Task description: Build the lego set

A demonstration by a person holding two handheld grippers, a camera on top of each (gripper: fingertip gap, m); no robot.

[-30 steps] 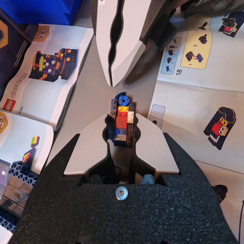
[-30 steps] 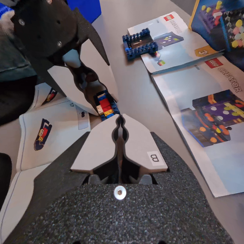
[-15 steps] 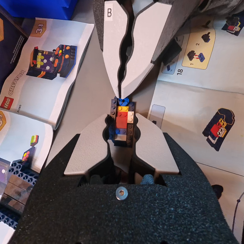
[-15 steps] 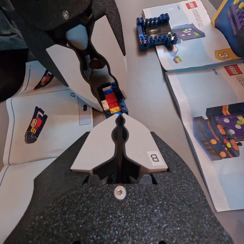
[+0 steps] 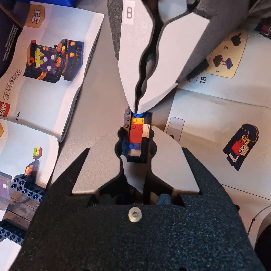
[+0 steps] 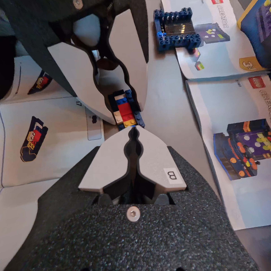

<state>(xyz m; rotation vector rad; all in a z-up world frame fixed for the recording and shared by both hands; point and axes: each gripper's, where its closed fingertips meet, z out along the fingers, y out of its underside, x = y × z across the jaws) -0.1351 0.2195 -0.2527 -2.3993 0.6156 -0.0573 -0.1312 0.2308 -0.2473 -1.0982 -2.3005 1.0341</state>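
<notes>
L gripper (image 5: pixel 137 140) clamps a small multicolour brick build (image 5: pixel 136 136) by its sides on the grey table (image 5: pixel 95 102); R gripper (image 5: pixel 135 109), tips closed w/ nothing between them, presses on the round blue stud piece (image 5: pixel 138 115) at the build's far end, beside an open instruction booklet (image 5: pixel 220 124).

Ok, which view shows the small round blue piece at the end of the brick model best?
The left wrist view: the round blue piece shows on the brick model held in the left gripper, under the tips of the shut right gripper. In the right wrist view those tips cover all but a sliver.
</notes>
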